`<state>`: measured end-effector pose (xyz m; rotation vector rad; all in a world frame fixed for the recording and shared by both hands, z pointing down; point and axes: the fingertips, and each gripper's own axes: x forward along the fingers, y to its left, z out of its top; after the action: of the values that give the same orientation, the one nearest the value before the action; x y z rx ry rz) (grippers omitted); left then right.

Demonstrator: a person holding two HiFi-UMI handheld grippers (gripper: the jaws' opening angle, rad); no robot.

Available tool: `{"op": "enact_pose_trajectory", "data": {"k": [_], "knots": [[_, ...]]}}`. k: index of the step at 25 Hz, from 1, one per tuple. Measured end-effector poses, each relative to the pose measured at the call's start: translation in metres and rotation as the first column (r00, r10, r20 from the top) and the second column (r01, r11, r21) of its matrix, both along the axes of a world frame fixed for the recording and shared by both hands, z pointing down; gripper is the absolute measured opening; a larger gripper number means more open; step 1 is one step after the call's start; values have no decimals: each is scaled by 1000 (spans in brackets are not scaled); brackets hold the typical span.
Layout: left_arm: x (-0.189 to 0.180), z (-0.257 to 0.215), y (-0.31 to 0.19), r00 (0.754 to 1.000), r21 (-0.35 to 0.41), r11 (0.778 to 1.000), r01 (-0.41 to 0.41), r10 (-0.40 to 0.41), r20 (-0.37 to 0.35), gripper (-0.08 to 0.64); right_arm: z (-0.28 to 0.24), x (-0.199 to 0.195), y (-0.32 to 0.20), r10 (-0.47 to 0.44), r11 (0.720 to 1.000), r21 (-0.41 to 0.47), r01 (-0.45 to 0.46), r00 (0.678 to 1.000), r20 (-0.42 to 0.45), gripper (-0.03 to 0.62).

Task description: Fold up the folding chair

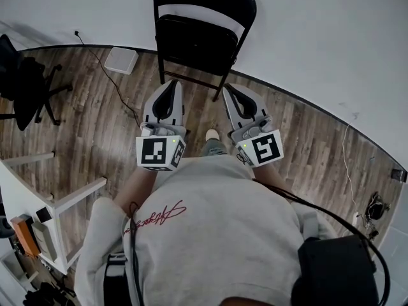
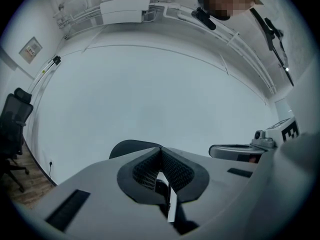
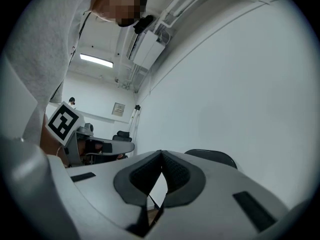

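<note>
A black folding chair (image 1: 203, 27) stands unfolded against the white wall, seat facing me. My left gripper (image 1: 171, 83) is shut and empty, its tips close to the chair's front left leg. My right gripper (image 1: 227, 88) is shut and empty too, near the front right leg. Both point level toward the chair without touching it. In the left gripper view only the chair's back top (image 2: 131, 146) shows above my shut jaws. In the right gripper view the chair back (image 3: 212, 157) peeks over the jaws.
A black office chair (image 1: 22, 81) stands at the left. A white box (image 1: 120, 60) with a cable lies on the wooden floor near the wall. A white table frame (image 1: 57, 203) is at lower left. Cables and a black bag (image 1: 338, 269) are at the right.
</note>
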<state>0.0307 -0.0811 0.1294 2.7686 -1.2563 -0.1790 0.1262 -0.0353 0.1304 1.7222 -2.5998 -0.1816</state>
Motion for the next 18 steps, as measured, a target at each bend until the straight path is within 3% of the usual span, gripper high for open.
{"op": "enact_pose_trajectory", "data": {"k": [4, 10, 18], "knots": [[-8, -2, 11, 1000, 7, 1000, -10, 10, 2, 17, 0, -4, 14, -2, 1000, -7, 2, 1000, 3, 15], [-25, 9, 12, 1000, -64, 998, 14, -16, -21, 17, 2, -10, 24, 15, 1000, -10, -15, 1000, -6, 15], [-36, 16, 11, 999, -95, 995, 38, -39, -6, 17, -5, -19, 24, -11, 1000, 4, 11, 1000, -13, 15]]}}
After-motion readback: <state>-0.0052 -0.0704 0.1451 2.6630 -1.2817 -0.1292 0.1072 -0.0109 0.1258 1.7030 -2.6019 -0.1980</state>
